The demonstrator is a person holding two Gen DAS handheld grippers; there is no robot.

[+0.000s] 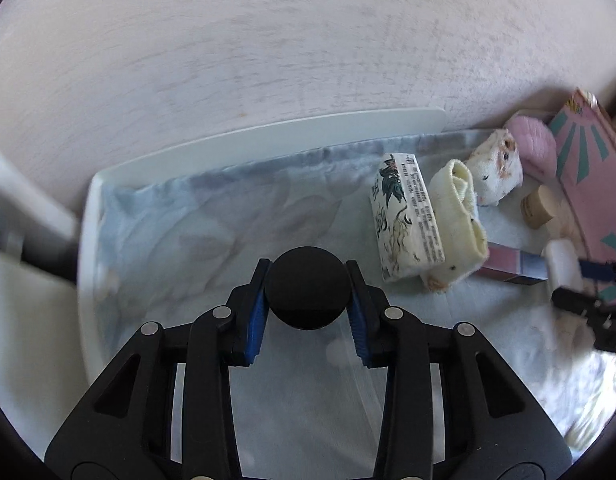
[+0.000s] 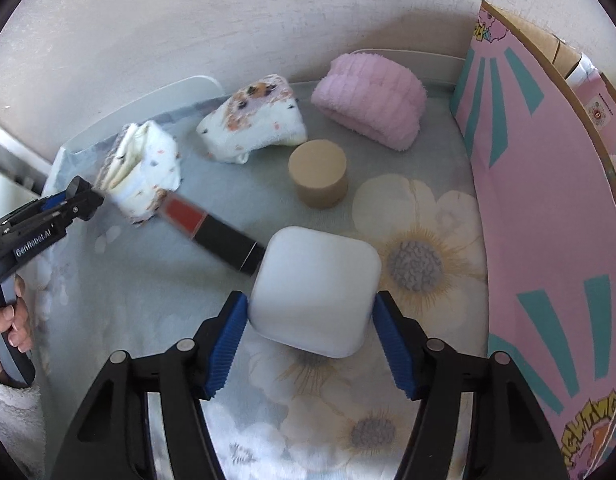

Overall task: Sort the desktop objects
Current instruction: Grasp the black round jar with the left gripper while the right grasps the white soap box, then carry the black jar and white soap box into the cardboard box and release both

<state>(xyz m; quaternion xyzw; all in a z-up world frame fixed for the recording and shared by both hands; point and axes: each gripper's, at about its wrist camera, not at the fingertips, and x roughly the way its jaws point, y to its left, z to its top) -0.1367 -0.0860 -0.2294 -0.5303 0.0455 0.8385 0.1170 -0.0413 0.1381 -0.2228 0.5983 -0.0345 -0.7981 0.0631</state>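
Observation:
My left gripper [image 1: 307, 304] is shut on a black round lid or puck [image 1: 307, 287], held above the pale blue cloth [image 1: 212, 224]. My right gripper [image 2: 309, 330] is shut on a white square box [image 2: 315, 290] with rounded corners, held above the flowered cloth [image 2: 411, 264]; it also shows in the left wrist view [image 1: 563, 264]. On the cloth lie a red-and-black stick-shaped box [image 2: 212, 230], a tan cylinder [image 2: 319, 178], a rolled pink towel [image 2: 369, 102], two folded white spotted cloths [image 2: 254, 122] [image 2: 142, 174], and a printed packet [image 1: 405, 220].
A pink and teal cardboard box [image 2: 547, 216] stands along the right side. A white tray edge [image 1: 268, 132] borders the cloth at the back, with the wall [image 1: 268, 40] behind. The left gripper shows in the right wrist view [image 2: 74, 200], next to the spotted cloth.

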